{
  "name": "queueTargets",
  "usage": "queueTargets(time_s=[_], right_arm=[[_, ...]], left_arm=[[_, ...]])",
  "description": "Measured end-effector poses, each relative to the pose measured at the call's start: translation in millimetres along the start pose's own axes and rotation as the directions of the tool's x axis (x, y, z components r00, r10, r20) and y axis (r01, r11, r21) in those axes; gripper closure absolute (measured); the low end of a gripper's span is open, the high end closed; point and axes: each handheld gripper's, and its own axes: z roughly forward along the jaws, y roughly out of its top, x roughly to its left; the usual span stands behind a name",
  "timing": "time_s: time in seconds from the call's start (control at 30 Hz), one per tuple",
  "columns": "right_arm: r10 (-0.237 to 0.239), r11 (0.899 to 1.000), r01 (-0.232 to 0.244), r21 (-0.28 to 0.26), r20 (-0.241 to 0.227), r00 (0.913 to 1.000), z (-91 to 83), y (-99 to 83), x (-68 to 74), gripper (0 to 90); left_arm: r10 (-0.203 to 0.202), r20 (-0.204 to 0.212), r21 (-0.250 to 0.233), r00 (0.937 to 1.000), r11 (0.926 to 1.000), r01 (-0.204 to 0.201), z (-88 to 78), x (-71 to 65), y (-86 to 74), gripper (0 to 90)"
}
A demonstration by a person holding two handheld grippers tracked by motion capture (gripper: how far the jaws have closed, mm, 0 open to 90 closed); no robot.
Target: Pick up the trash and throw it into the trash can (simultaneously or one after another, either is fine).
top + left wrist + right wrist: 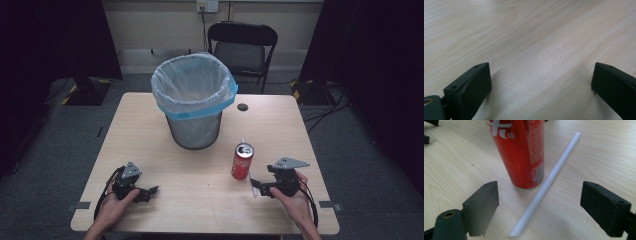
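A red soda can [242,161] stands upright on the wooden table [150,140], right of centre. A white straw [252,187] lies flat just behind and beside it. My right gripper [257,186] rests on the table close to the can's near right side, open and pointing left. In the right gripper view the can [521,152] and the straw [549,182] lie just ahead of my open right gripper [540,197], the straw's near end between the jaws. My left gripper [147,192] sits at the near left, open. In its own view my left gripper [541,77] has bare wood between its jaws.
A mesh waste bin [194,100] lined with a blue-rimmed plastic bag stands at the table's middle back, its mouth open. A cable hole [243,107] sits to its right. A black folding chair [242,47] stands beyond the far edge.
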Motion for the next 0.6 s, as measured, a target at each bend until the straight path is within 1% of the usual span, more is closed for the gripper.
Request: queueTargets(time_s=[0.07, 0.13, 0.2, 0.37, 0.4, 0.5, 0.53, 0.6], right_arm=[[-0.004, 1.0, 0.004, 0.0, -0.001, 1.0, 0.6, 1.0, 0.3, 14.4], [-0.017, 1.0, 0.017, 0.003, -0.031, 0.9994, 5.5, 6.4, 3.1, 17.1], [-0.026, 1.0, 0.026, 0.005, -0.045, 0.9987, 9.8, 10.3, 5.5, 16.1], [-0.043, 0.999, 0.043, 0.005, -0.062, 0.9972, 20.2, 20.4, 9.7, 16.2], [-0.043, 0.999, 0.043, 0.005, -0.062, 0.9972, 20.2, 20.4, 9.7, 16.2], [-0.056, 0.998, 0.057, 0.013, -0.065, 0.9963, 28.0, 26.6, 11.6, 15.9], [-0.056, 0.998, 0.057, 0.013, -0.065, 0.9963, 28.0, 26.6, 11.6, 15.9], [-0.058, 0.998, 0.059, 0.011, -0.067, 0.996, 33.5, 30.2, 12.0, 16.1]], left_arm=[[0.0, 0.0, 0.0, 1.0, 1.0, 0.0, 0.0, 0.0, 0.0, 2.4], [0.0, 0.0, 0.0, 1.0, 1.0, 0.0, 0.0, 0.0, 0.0, 2.4], [0.0, 0.0, 0.0, 1.0, 1.0, 0.0, 0.0, 0.0, 0.0, 2.4], [0.0, 0.0, 0.0, 1.0, 1.0, 0.0, 0.0, 0.0, 0.0, 2.4], [0.0, 0.0, 0.0, 1.0, 1.0, 0.0, 0.0, 0.0, 0.0, 2.4], [0.0, 0.0, 0.0, 1.0, 1.0, 0.0, 0.0, 0.0, 0.0, 2.4], [0.0, 0.0, 0.0, 1.0, 1.0, 0.0, 0.0, 0.0, 0.0, 2.4], [0.0, 0.0, 0.0, 1.0, 1.0, 0.0, 0.0, 0.0, 0.0, 2.4]])
